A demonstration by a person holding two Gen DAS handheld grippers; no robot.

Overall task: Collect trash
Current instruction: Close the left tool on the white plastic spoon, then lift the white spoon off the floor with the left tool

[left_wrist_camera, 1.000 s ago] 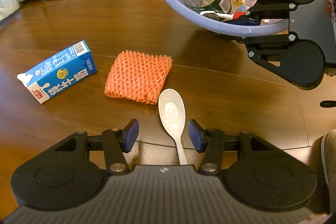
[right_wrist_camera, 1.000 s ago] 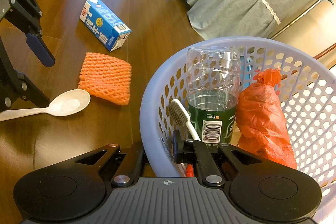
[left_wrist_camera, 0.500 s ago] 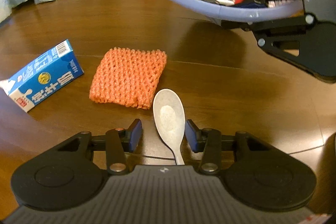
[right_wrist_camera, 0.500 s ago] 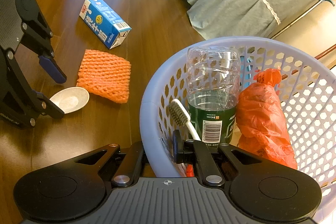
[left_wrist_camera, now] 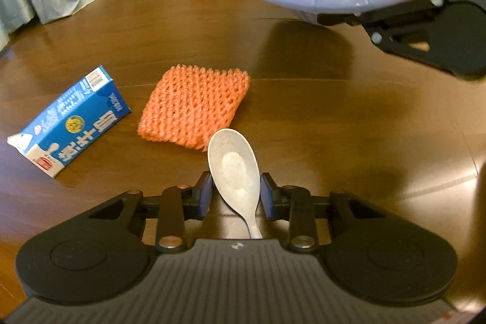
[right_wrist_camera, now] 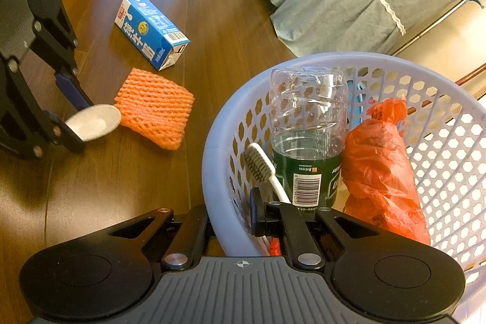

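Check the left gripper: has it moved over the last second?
Yes. In the right wrist view the left gripper has advanced along the spoon toward the orange foam net, and its jaws have narrowed around the spoon bowl.

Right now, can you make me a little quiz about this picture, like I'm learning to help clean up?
1. True or false: the blue milk carton is already in the lavender basket.
2. Which thing sits between the pads of the left tool? A) white spoon B) orange foam net C) toothbrush
3. What is the right tool clamped on?

Key
1. False. The carton lies on the wooden floor, outside the basket.
2. A. The spoon's bowl is between the blue pads.
3. The basket's rim, with one finger inside and one outside.
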